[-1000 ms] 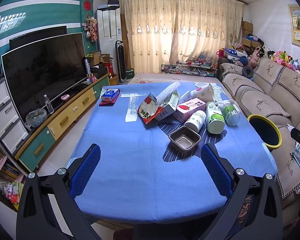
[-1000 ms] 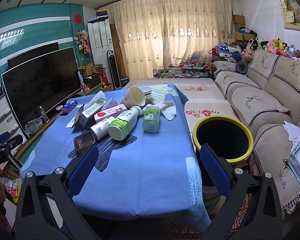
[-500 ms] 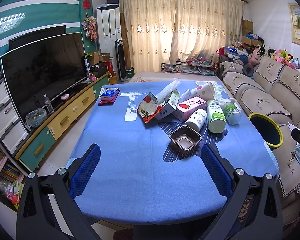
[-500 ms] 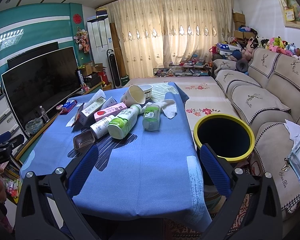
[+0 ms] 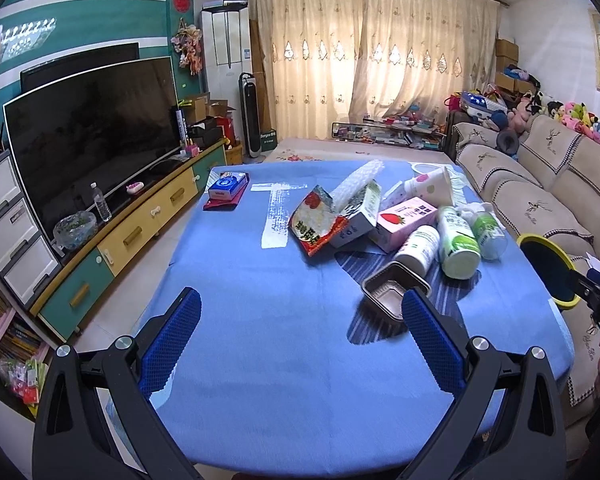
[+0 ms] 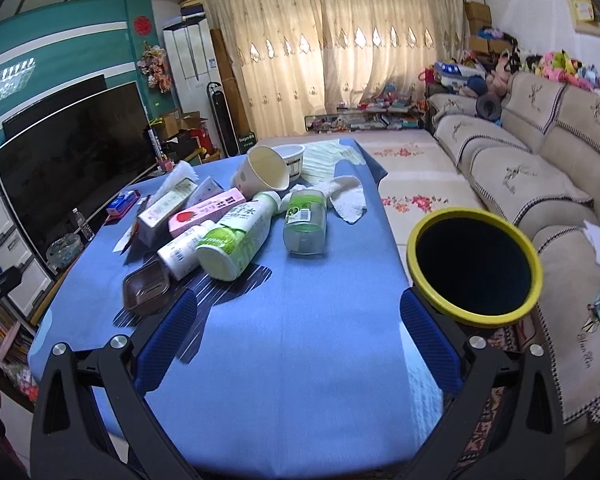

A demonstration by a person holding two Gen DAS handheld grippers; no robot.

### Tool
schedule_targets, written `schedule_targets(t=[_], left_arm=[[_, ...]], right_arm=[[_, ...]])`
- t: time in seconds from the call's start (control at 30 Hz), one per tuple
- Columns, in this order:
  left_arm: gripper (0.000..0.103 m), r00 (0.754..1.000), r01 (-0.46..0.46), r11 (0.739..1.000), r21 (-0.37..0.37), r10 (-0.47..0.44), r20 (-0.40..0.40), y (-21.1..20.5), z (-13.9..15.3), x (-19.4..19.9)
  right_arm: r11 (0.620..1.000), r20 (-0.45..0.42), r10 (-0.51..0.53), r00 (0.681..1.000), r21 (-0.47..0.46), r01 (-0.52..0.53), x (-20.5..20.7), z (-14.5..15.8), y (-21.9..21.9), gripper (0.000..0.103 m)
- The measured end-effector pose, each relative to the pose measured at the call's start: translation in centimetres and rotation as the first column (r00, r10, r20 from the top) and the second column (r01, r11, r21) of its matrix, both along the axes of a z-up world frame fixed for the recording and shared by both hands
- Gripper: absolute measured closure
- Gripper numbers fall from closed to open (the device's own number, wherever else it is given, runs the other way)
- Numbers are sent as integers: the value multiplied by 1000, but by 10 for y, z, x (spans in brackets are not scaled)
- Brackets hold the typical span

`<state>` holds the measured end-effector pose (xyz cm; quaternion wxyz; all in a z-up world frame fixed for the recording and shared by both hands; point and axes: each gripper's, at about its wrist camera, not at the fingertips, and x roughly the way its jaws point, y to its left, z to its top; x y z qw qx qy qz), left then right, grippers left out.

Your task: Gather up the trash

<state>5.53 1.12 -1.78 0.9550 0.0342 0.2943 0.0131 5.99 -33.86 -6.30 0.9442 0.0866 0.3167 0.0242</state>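
Trash lies in a heap on the blue tablecloth [image 5: 260,320]: a foil tray [image 5: 388,290], a white bottle [image 5: 418,248], a green-and-white bottle [image 5: 458,242], a clear green-label bottle [image 6: 305,218], a pink strawberry carton [image 5: 404,222], a red snack bag [image 5: 314,224] and a paper cup [image 6: 262,176]. A yellow-rimmed black bin [image 6: 474,266] stands beside the table's right edge. My left gripper [image 5: 300,340] is open over the near cloth, the foil tray just beyond its right finger. My right gripper [image 6: 298,344] is open too, between the heap and the bin, holding nothing.
A curved TV [image 5: 92,136] on a low cabinet runs along the left wall. A beige sofa [image 6: 540,168] lines the right side behind the bin. A blue box on a red pouch [image 5: 228,188] and a white paper strip [image 5: 274,216] lie on the far cloth.
Both grippers have edged slightly forward toward the heap, so the foil tray and the bin sit a little closer in view. Both stay open and empty.
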Motion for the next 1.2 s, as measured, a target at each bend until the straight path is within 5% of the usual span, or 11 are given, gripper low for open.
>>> schedule_targets(t=[0.43, 0.73, 0.9, 1.2], left_arm=[[4, 997, -12, 1000, -20, 10, -73, 14, -16, 60], [4, 996, -68, 997, 20, 69, -53, 40, -12, 79], [4, 996, -78, 997, 20, 79, -44, 47, -13, 81], [4, 994, -78, 997, 18, 79, -69, 51, -21, 82]], right_arm=[[996, -59, 83, 995, 17, -82, 81, -17, 45, 8], [958, -68, 285, 956, 38, -283, 80, -22, 103, 30], [938, -168, 341, 925, 5, -345, 98, -40, 132, 66], [927, -241, 365, 899, 3, -375, 113, -58, 149, 84]])
